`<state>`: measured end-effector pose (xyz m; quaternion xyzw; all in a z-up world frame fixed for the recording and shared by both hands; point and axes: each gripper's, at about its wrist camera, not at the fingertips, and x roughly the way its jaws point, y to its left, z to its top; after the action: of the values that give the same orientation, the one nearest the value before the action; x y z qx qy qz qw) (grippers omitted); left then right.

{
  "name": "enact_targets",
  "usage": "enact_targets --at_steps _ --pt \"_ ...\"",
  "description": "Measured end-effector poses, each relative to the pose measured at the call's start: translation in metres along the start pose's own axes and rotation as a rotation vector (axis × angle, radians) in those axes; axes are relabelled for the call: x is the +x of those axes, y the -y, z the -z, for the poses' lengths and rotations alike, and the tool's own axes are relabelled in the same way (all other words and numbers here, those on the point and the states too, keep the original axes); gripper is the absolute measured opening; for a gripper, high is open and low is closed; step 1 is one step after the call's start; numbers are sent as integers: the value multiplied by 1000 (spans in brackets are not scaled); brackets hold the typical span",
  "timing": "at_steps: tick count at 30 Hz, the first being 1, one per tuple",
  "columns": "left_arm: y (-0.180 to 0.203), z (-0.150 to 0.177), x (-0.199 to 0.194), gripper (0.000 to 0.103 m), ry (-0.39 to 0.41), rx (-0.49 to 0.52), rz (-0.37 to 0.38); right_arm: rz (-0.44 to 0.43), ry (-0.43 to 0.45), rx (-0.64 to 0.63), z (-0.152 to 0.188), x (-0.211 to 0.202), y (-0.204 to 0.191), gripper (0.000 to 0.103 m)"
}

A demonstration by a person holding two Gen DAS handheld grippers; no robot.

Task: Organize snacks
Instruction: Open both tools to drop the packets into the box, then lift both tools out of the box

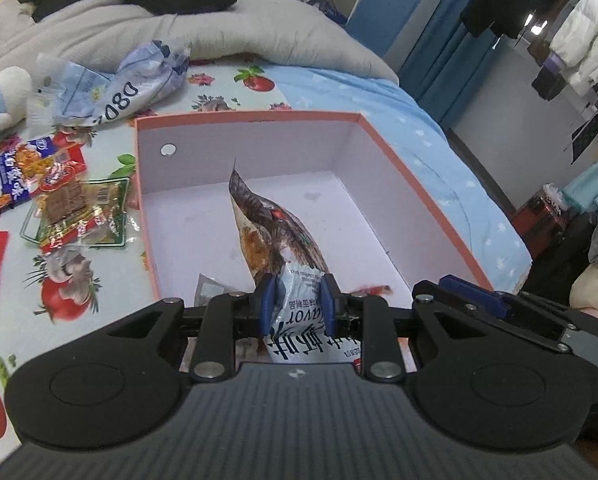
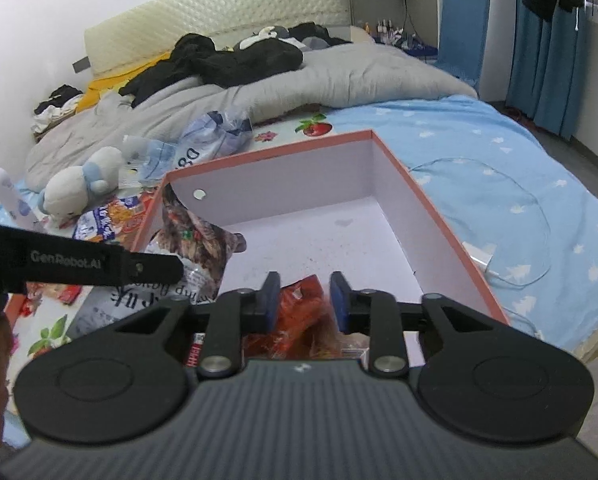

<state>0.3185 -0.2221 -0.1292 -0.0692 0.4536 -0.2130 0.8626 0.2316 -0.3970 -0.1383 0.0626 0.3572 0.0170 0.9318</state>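
**Two grippers at the pink box, one snack bag clamped**

Ribbed dark plastic fills the bottom of both wrist views, the body behind each set of black linkages and blue pads. Beyond it spreads the bed point(image 2: 479, 152), with a pale blue star-print sheet, a fruit-print cloth and a rumpled grey quilt point(image 2: 299, 88). On it sits the box point(image 1: 427, 200), rectangular card with a salmon-pink rim and smooth white walls.

Left gripper point(image 1: 297, 300): its jaws are closed on a glossy crinkled snack bag point(image 1: 275, 232), brown and white, standing upright over the box's near edge; part of the word "flavor" and Chinese characters show on it. That gripper's side reads "GenRobot.AI" in the right view.

Right gripper point(image 2: 305, 300): jaws parted, astride a red-orange wrapper point(image 2: 299, 312) lying low in the box; contact cannot be told.

Loose foil packets point(image 1: 59, 208) lie left of the box.
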Motion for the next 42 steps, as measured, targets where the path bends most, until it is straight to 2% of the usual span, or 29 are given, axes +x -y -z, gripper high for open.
enact_targets --at_steps 6,7,8,10,16,26,42 --pt "-1 -13 25 30 -22 11 -8 -3 -20 10 -2 21 10 26" --pt "0 -14 27 33 -25 12 -10 -4 -24 11 -2 23 11 26" --pt "0 -16 29 42 -26 11 -14 -5 -27 10 -2 24 12 26" --pt "1 -18 30 50 -14 10 -23 -8 -28 9 -2 26 13 26" --pt "5 -18 14 50 12 17 -18 -18 -2 14 -3 12 9 26" --pt "4 9 -60 50 90 17 -16 -52 67 11 4 -38 -18 26" --pt "-21 87 -190 50 223 -25 -15 -81 168 -17 33 -121 -74 26"
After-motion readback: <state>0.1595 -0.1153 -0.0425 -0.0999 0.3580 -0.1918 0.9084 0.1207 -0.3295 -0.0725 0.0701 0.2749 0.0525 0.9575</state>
